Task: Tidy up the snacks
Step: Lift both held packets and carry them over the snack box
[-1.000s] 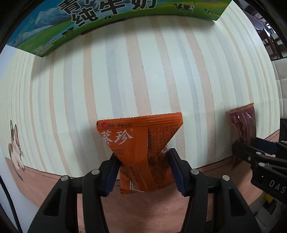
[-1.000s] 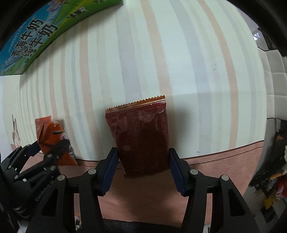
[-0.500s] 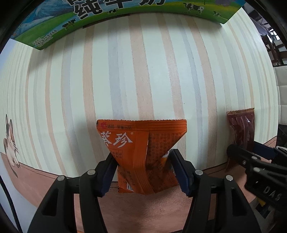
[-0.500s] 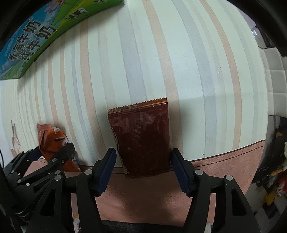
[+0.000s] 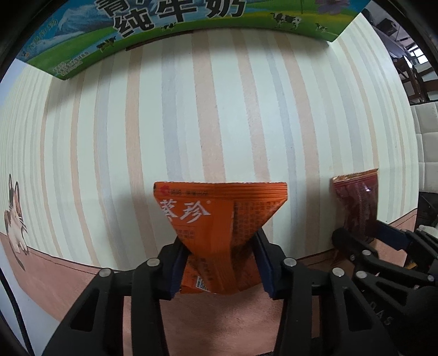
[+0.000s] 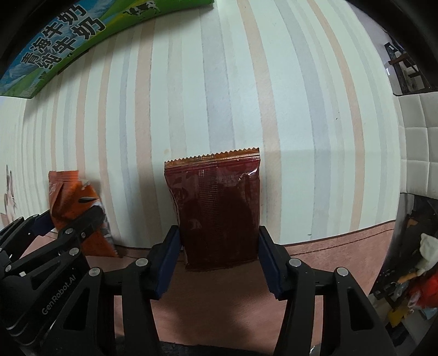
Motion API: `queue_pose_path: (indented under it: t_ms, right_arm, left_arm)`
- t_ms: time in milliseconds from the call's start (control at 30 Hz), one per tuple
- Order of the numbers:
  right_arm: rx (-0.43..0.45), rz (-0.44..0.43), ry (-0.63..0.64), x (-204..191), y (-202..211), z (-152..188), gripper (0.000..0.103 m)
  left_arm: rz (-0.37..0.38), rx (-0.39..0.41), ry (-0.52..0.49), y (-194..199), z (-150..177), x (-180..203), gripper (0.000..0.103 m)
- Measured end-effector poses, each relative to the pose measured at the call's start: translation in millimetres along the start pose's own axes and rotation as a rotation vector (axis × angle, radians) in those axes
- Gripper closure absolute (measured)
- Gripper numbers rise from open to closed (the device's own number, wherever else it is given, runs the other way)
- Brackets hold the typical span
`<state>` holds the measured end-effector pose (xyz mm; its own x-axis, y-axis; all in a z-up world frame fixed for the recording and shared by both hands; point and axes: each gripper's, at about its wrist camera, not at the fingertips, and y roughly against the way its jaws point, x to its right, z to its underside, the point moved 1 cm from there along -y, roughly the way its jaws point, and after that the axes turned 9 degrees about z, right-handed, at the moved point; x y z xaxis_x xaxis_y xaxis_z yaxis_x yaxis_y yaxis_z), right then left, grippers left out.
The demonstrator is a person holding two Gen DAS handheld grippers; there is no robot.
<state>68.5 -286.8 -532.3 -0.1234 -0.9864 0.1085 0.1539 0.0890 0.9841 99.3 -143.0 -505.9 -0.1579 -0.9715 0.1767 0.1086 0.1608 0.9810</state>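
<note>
Over the striped cloth [image 5: 219,109], largest item first: it is covering the table and giving me a bare stretch to carry across.

Milk carton [image 5: 175,24]: lying along the far edge, green with cows and black lettering. I am taking it for the likely drop point, though its opening is not showing.

Red packet [image 6: 219,210]: my right tongs [image 6: 219,257] are clamping it by the lower sides, sawtooth seal pointing away, so it is hanging flat and clear of the cloth.

Orange packet [image 5: 219,232]: my left tongs [image 5: 219,263] are pinching it at the waist, which is fanning the top wide and creasing the middle; a firm squeeze, probably to stop the slick film slipping.

Both packets are riding side by side, near each other but apart, letting me move two snacks at once.
</note>
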Motion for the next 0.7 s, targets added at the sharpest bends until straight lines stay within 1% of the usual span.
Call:
queue_pose_path:
  t_ms: [33,133,367,667,700]
  right_arm:
    - [0.0,-0.005,-0.002,2.4,-4.2,7.9,0.046]
    - [0.002,-0.027,-0.006,-0.1,-0.8,11.5,0.046]
    - [0.032,-0.087,-0.025,3.0,26.4,22.2,0.046]
    - [0.088,-0.15,-0.04,16.6,65.0,33.5,0.046]
    - [0.092,-0.158,-0.04,20.3,67.4,30.4,0.046]
  left_arm:
    - [0.003,0.003,-0.002,2.0,0.0,0.8,0.064]
    - [0.004,0.007,-0.005,6.2,0.3,1.8,0.067]
    - [0.035,0.02,0.005,24.9,4.4,0.4,0.069]
    - [0.095,0.081,0.011,74.3,5.5,-13.5,0.07]
    - [0.102,0.088,0.011,80.6,4.6,-14.0,0.07]
